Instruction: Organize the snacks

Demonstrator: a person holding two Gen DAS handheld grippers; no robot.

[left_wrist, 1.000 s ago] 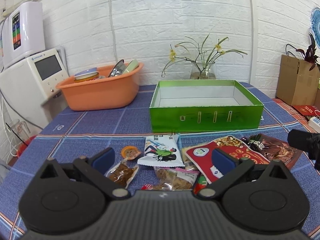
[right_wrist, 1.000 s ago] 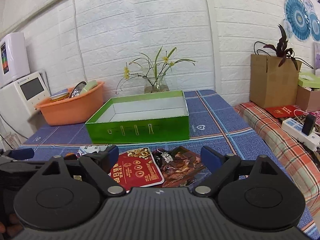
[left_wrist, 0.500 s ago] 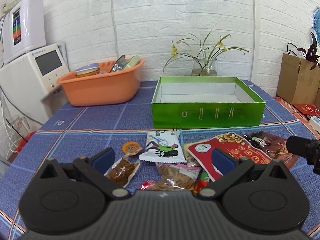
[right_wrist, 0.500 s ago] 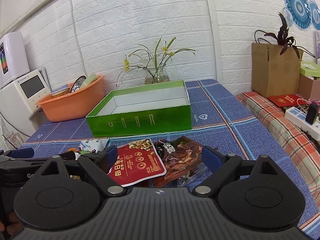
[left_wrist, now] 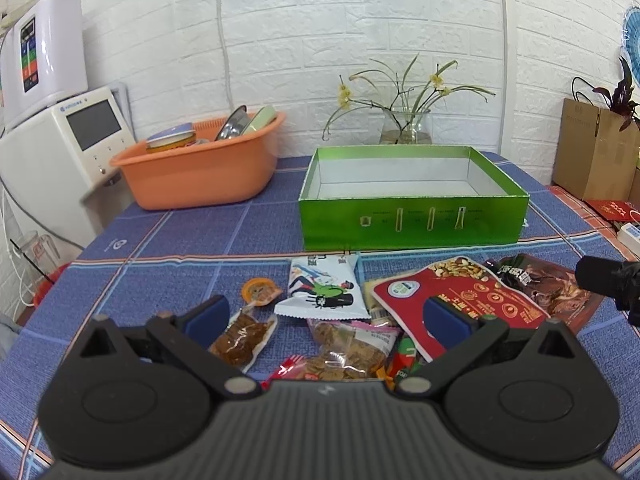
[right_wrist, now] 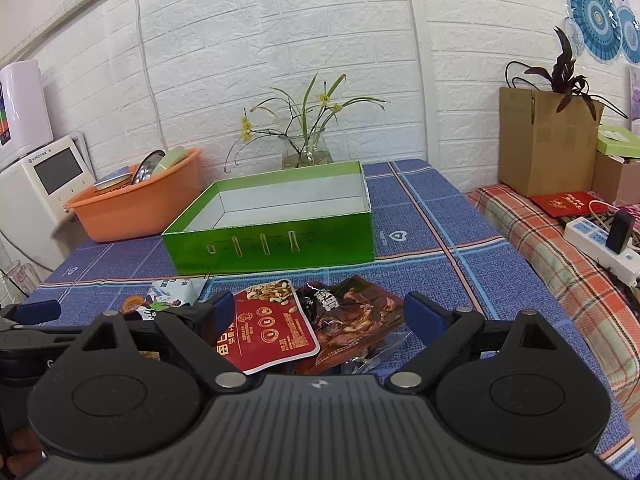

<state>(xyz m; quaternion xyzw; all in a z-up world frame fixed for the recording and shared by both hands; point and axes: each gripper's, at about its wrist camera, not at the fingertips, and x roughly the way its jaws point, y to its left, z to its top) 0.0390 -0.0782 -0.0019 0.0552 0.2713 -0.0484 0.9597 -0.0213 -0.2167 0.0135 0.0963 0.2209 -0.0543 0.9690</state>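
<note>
Several snack packets lie on the blue checked tablecloth in front of an empty green box (left_wrist: 412, 220), which also shows in the right wrist view (right_wrist: 272, 240). Among them are a white packet (left_wrist: 320, 292), a red nut packet (left_wrist: 460, 296) (right_wrist: 268, 324), a dark brown packet (left_wrist: 548, 284) (right_wrist: 356, 312), a small orange cup (left_wrist: 258, 291) and clear bags of brown snacks (left_wrist: 244, 336). My left gripper (left_wrist: 324, 316) is open and empty above the clear bags. My right gripper (right_wrist: 320, 312) is open and empty above the red and brown packets.
An orange basin (left_wrist: 200, 168) with dishes stands at the back left, beside a white appliance (left_wrist: 60, 152). A glass vase with flowers (left_wrist: 404, 128) stands behind the box. A cardboard box (right_wrist: 544, 140) and a power strip (right_wrist: 600, 244) are on the right.
Both grippers have risen and tilted down a little, so more of the snack pile shows between the fingers. Both stay open and nothing was picked up.
</note>
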